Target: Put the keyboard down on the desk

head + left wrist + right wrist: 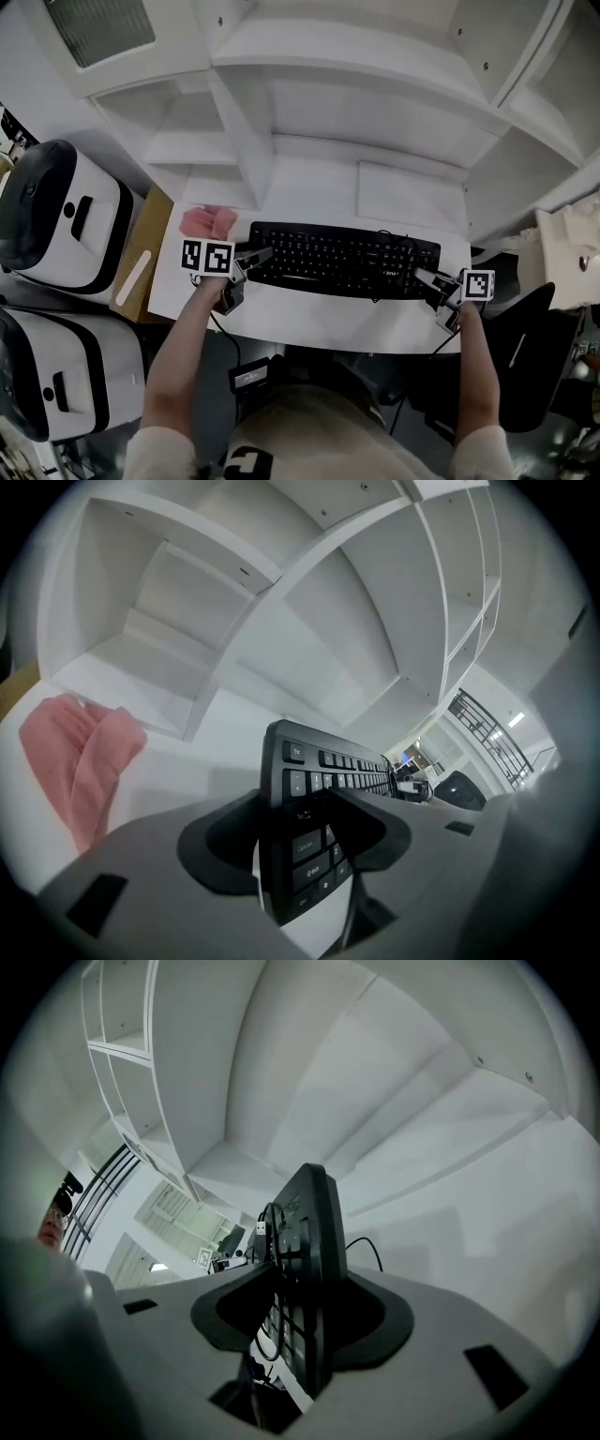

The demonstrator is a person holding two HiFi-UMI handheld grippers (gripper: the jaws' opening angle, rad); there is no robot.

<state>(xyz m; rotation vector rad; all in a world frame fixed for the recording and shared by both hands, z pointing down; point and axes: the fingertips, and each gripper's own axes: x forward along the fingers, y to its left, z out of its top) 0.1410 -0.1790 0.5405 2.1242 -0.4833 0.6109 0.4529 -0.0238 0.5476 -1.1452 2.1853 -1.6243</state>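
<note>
Likely light, stiff and long, the keyboard (342,258) suits a hold at both short ends: the right gripper (431,286) pinches the right one, the left gripper (251,266) straddles the left with jaws slack

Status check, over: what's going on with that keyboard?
Right gripper clamped on keyboard; left gripper loose around its end. Keyboard lies on desk. Pink cloth clear.

Steep overhead; close views along keyboard (342,260)
</note>
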